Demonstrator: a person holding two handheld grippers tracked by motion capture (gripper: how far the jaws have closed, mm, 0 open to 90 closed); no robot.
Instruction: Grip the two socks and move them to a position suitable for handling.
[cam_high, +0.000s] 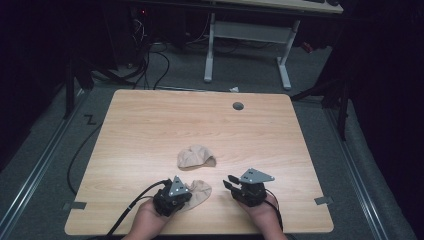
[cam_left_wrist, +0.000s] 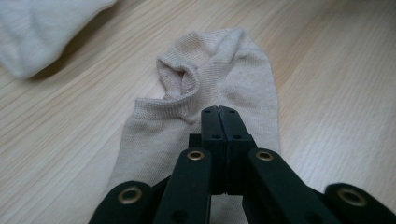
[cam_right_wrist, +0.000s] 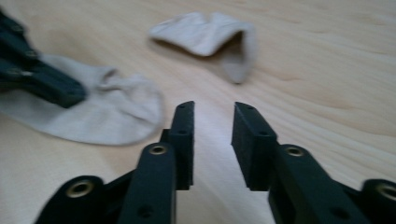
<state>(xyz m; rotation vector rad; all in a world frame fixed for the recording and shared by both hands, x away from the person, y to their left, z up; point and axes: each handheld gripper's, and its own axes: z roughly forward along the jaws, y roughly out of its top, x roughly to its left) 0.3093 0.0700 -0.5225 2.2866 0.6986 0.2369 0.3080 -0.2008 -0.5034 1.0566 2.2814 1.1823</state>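
Two beige ankle socks lie on the wooden table (cam_high: 150, 125). The near sock (cam_high: 201, 192) (cam_left_wrist: 233, 70) lies flat by the front edge, and my left gripper (cam_high: 188, 193) (cam_left_wrist: 219, 111) is shut on it, pinching the fabric just behind the puckered cuff. The far sock (cam_high: 196, 156) (cam_right_wrist: 210, 35) lies crumpled a little farther in, with its opening toward the right. My right gripper (cam_high: 229, 182) (cam_right_wrist: 214, 108) stands open to the right of the near sock (cam_right_wrist: 116, 112), pointing left, with only bare table between its jaws. The left gripper (cam_right_wrist: 70, 91) shows at the left of the right gripper view.
A round cable hole (cam_high: 238, 106) sits near the table's far edge. Beyond the table stands a white-legged desk (cam_high: 247, 35), with cables on the grey floor (cam_high: 150, 65). The far sock's edge (cam_left_wrist: 37, 28) shows at the top left of the left gripper view.
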